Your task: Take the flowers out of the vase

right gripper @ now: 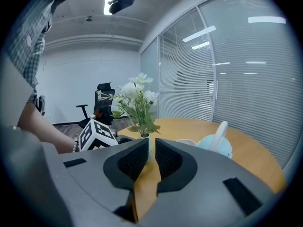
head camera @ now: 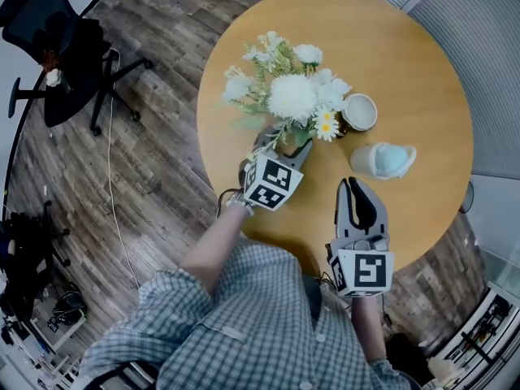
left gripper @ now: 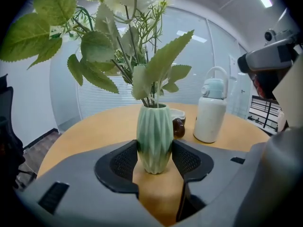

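Green ribbed vase point(left gripper: 154, 143) stands upright on the round wooden counter point(head camera: 414, 71), with the white flowers point(head camera: 292, 96) in it. My left gripper point(left gripper: 154, 162) has its jaws wide, pads pressed against both sides of the vase. My right gripper point(right gripper: 152, 157) hovers nearer the counter's edge, jaws together and empty. A white bottle point(left gripper: 208, 115) and a cup point(head camera: 359, 110) stand beyond the vase.

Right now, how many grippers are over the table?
2. The left gripper is closed on the vase near the middle of the table; the right gripper, shut and empty, is by the near edge, short of the bottle.
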Motion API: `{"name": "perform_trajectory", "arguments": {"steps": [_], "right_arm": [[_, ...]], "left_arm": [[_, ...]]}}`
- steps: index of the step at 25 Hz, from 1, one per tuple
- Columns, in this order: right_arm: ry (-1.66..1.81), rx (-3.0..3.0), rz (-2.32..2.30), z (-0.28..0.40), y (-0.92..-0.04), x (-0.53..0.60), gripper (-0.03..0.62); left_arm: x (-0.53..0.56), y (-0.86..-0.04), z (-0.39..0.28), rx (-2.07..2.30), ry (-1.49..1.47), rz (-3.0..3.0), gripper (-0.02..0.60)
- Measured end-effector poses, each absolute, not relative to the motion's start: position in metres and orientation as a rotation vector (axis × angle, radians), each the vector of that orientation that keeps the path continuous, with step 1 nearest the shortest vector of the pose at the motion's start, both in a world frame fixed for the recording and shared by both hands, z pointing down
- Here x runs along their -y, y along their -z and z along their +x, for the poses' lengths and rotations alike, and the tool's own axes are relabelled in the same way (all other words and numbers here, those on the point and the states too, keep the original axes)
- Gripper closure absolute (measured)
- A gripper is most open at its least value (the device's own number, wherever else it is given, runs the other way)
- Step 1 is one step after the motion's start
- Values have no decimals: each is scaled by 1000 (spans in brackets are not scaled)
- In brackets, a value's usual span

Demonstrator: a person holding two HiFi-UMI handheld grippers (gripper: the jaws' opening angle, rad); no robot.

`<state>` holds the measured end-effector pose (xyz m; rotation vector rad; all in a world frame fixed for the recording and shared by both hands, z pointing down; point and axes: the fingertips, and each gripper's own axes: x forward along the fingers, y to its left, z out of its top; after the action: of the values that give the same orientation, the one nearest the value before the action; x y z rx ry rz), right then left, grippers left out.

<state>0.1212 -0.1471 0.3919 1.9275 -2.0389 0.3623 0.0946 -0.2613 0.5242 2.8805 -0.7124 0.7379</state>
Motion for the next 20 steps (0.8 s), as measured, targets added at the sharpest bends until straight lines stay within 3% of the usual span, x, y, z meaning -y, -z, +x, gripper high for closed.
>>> {"name": "perform_trajectory", "arguments": {"steps": [3, 6, 10, 20], "right_arm": [[-378, 2040, 1862, 121, -409, 161, 574], [-361, 2067, 1797, 117, -418, 179, 483], [-322, 2114, 1727, 106, -424, 206, 434], [-279, 2225, 1623, 97, -430, 265, 388]], "left_arm": [[261, -527, 97, 708, -736, 2882, 347], [261, -531, 100, 712, -738, 2875, 347], [263, -535, 98, 718, -744, 2864, 347], [261, -534, 102, 689, -737, 2871, 348]]}}
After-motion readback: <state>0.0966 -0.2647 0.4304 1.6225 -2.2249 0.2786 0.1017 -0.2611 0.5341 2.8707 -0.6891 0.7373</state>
